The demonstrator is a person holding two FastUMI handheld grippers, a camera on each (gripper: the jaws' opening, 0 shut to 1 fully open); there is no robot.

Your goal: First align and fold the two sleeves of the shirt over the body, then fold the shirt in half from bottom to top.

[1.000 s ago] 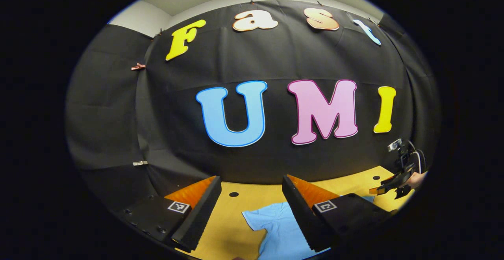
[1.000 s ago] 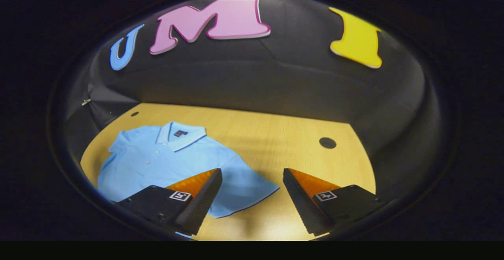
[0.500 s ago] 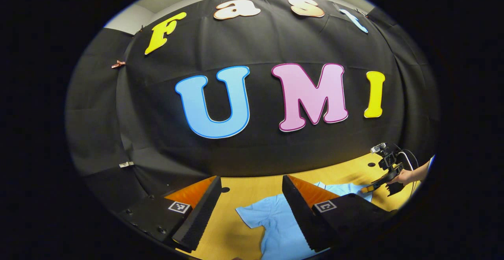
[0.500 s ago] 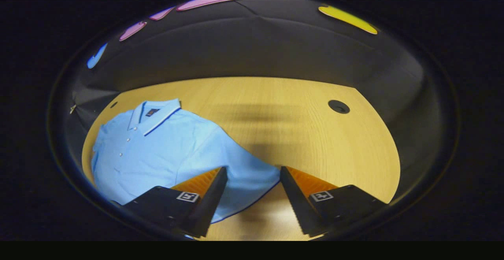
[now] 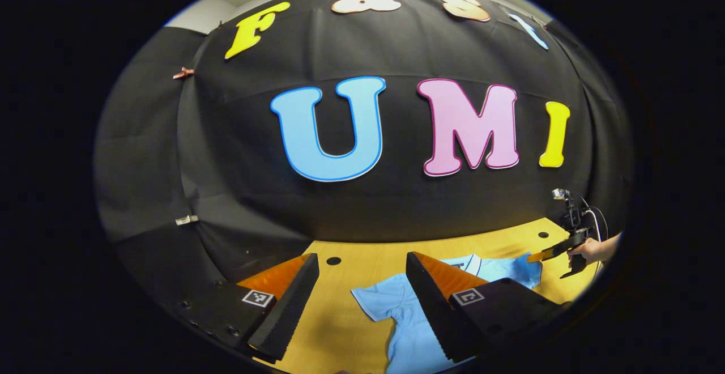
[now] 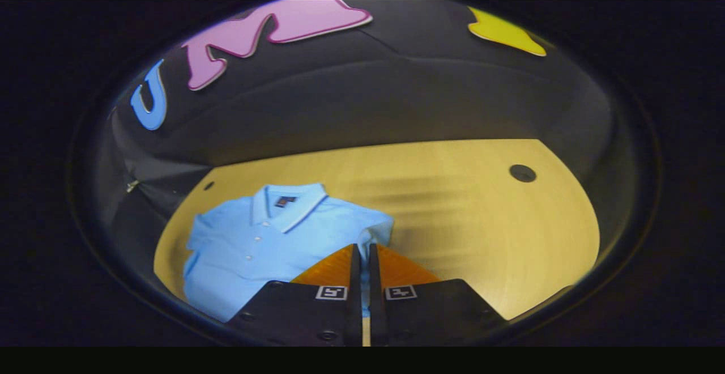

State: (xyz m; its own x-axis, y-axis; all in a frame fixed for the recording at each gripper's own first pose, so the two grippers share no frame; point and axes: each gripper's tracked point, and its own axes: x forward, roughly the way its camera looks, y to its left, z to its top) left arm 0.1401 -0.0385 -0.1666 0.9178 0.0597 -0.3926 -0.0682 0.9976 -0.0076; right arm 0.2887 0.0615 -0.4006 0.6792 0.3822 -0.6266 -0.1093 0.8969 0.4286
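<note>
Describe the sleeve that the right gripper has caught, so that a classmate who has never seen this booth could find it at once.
Start at the yellow wooden table, where a light blue polo shirt lies face up with its collar toward the black wall. The sleeve is at the shirt's edge beside the bare wood. Unlike the other sleeve, which lies flat, it is pinched between the right gripper's closed fingers.

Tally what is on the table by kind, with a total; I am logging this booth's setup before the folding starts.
Shirt: 1
Hand-held gripper: 2, the left hand-held gripper and the right hand-held gripper
Table: 1
Total: 4
</note>
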